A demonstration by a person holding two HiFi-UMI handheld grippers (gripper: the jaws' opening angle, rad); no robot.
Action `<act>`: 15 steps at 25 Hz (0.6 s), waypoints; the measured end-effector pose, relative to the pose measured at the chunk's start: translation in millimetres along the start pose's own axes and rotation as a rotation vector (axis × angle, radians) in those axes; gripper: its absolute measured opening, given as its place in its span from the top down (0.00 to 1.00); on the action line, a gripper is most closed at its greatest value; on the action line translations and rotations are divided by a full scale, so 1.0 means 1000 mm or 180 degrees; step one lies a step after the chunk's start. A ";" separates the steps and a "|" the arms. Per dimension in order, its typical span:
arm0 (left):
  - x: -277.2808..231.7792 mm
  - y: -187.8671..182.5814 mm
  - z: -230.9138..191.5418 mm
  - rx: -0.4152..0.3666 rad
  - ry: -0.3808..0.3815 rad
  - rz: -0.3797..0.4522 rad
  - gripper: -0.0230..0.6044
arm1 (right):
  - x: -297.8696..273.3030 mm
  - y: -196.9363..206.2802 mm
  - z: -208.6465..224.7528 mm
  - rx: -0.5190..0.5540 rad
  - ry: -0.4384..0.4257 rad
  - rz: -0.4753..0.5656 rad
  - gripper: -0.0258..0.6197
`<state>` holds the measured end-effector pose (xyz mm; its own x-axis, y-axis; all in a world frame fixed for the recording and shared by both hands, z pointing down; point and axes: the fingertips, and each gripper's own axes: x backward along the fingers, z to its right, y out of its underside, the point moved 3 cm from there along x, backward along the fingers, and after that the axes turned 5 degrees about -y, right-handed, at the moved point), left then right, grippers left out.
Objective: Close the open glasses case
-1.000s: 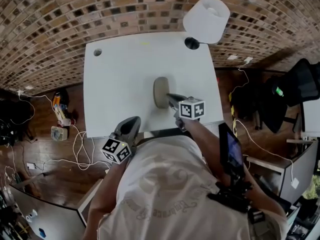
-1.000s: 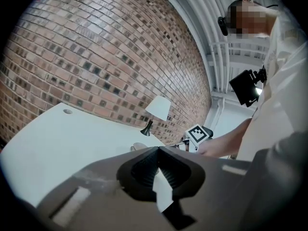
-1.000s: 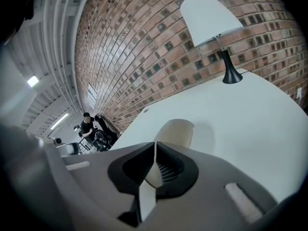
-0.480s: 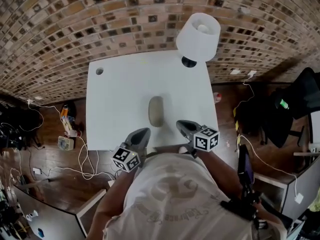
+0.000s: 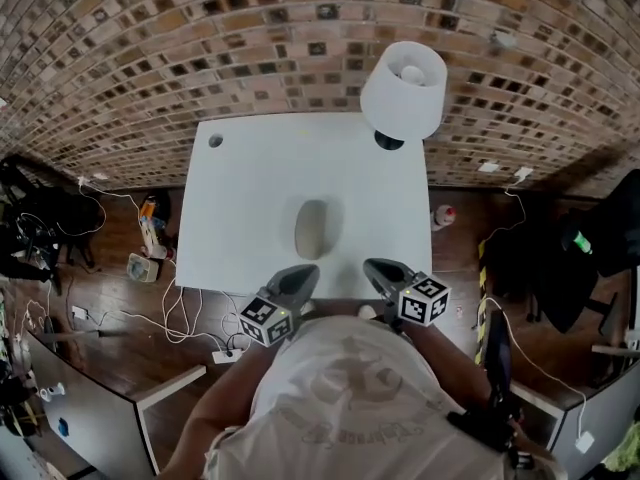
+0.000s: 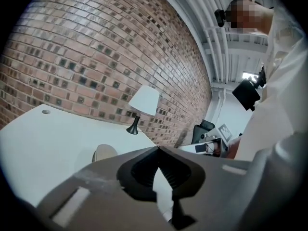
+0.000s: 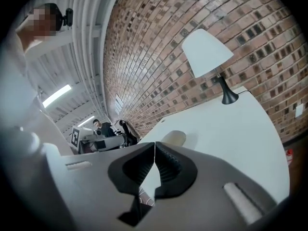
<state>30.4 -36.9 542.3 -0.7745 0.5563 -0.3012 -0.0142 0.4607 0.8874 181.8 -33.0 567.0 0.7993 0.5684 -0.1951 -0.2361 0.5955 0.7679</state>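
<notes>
the glasses case (image 5: pixel 311 229) lies flat on the white bench (image 5: pixel 250 188), towards the person from the lamp (image 5: pixel 404 90) and a little to the lamp's left, near the middle of the top and well apart from the lamp's dark foot. it is a pale beige, long oval pod with rounded ends, its long axis running from the lamp's side of the bench towards the person. in the head view it reads as one smooth closed shape, both halves lying together, with a thin shadow along its left flank. in the left gripper view the case (image 6: pixel 105 153) shows only a rounded end just above the gripper body; in the right gripper view (image 7: pixel 173 138) it is a low beige hump, with the lamp standing beyond it to the right. the left hand-held gripper (image 5: pixel 298 273) and the right hand-held gripper (image 5: pixel 378 267) hang at the bench edge farthest from the lamp, one to each side of the case's near end and apart from it. both have their ribbed jaws pressed together with nothing between them.
</notes>
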 end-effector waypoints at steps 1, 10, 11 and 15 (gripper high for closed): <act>0.000 0.001 0.002 0.0011 -0.0040 0.0005 0.96 | 0.000 0.001 -0.002 0.0033 -0.0061 -0.0035 0.95; -0.007 0.012 0.045 -0.0186 -0.0309 0.0080 0.96 | 0.026 0.007 -0.001 0.0185 -0.0416 -0.0255 0.95; -0.007 0.015 0.049 -0.0179 -0.0337 0.0079 0.96 | 0.029 0.008 -0.001 0.0189 -0.0441 -0.0268 0.95; -0.006 0.023 0.065 -0.0129 -0.0451 0.0110 0.96 | 0.042 0.012 -0.001 0.0227 -0.0524 -0.0329 0.95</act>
<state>75.5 15.3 542.1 -0.6779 0.6648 -0.3140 -0.0169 0.4128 0.9107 211.9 -0.8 567.3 0.8981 0.4025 -0.1772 -0.1131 0.6008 0.7913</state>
